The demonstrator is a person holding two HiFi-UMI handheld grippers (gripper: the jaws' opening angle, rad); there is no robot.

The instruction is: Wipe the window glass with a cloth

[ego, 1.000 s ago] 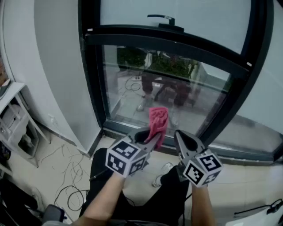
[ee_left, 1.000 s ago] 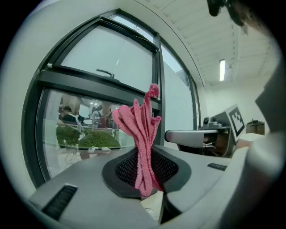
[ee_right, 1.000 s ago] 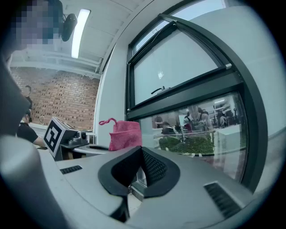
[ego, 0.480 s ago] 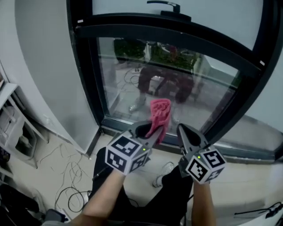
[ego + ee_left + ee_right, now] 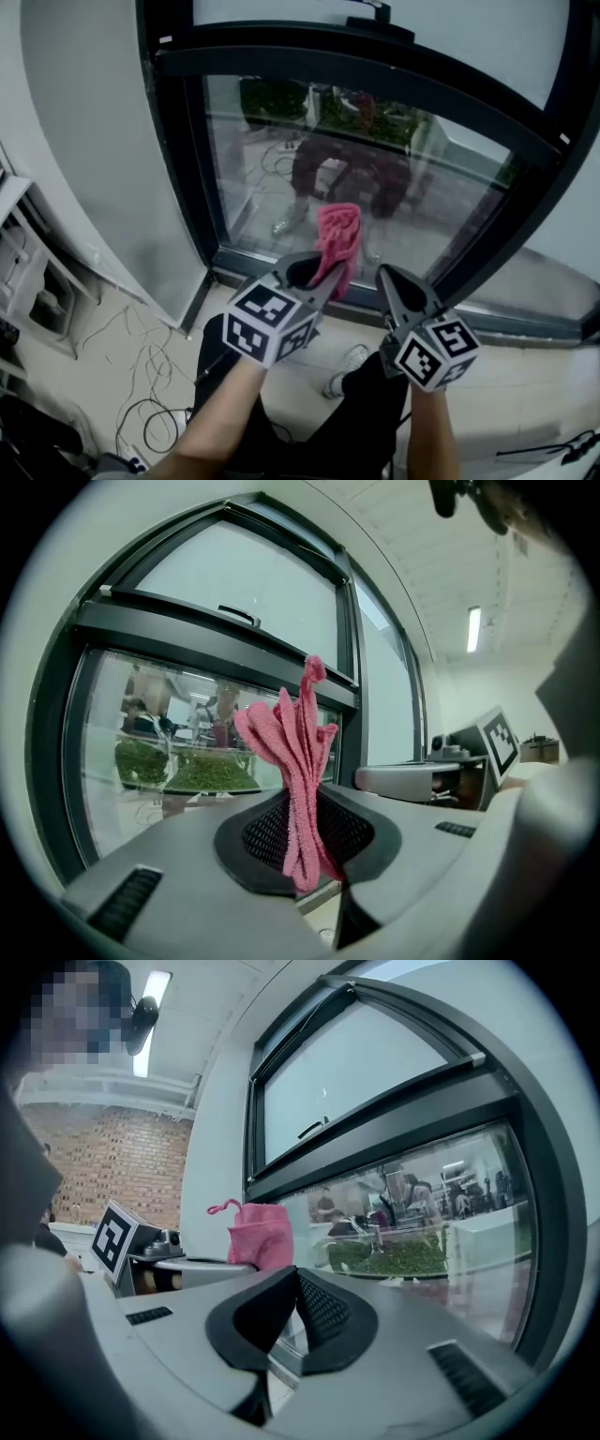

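Note:
A pink cloth (image 5: 338, 236) stands up from my left gripper (image 5: 314, 278), which is shut on it. In the left gripper view the cloth (image 5: 298, 789) is pinched between the black pads and rises in folds in front of the window glass (image 5: 178, 733). The lower pane (image 5: 356, 178) lies just ahead of both grippers, inside a black frame (image 5: 183, 159). My right gripper (image 5: 392, 286) hangs beside the left one, shut with nothing between its pads. In the right gripper view the cloth (image 5: 258, 1235) shows at left, near the pane (image 5: 422, 1222).
A grey wall (image 5: 84, 150) stands left of the window. A white shelf unit (image 5: 23, 272) and loose cables (image 5: 141, 366) lie on the floor at left. A window handle (image 5: 239, 614) sits on the upper sash. The person's legs (image 5: 281, 412) are below the grippers.
The view has drawn closer to the window and shifted left. Both grippers hold about the same pose, the cloth still pinched in the left one.

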